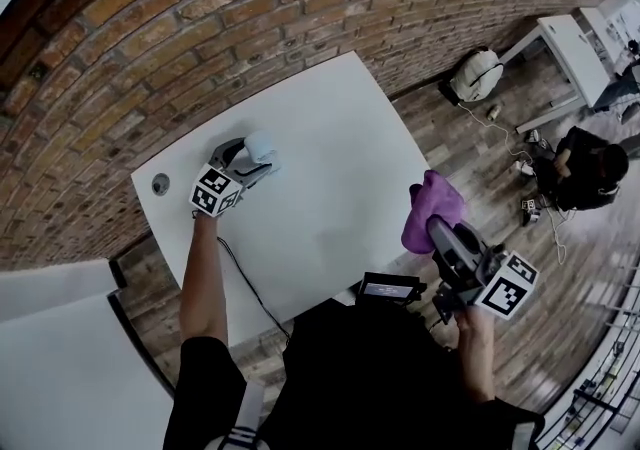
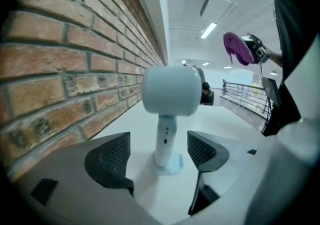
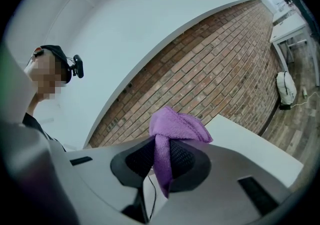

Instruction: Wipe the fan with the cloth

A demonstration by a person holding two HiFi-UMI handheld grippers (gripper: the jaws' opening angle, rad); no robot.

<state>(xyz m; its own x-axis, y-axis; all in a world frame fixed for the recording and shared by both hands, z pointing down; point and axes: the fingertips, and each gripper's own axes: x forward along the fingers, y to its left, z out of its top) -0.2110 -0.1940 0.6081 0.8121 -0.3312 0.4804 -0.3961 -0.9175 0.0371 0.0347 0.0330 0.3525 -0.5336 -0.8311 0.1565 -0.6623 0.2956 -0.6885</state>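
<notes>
From overhead, the left claw [image 1: 260, 168] hides most of the fan [image 1: 261, 145].

The fan [image 1: 260, 149] stands on the table [image 1: 335, 153] beside the wall [image 1: 200, 38], the cloth [image 1: 432, 213] beyond the table's right edge.

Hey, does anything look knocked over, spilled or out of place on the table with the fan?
Nothing stands out. The fan stands upright on the white table, just ahead of the open left gripper. The right gripper is clamped on the purple cloth, held up clear of the table.
</notes>
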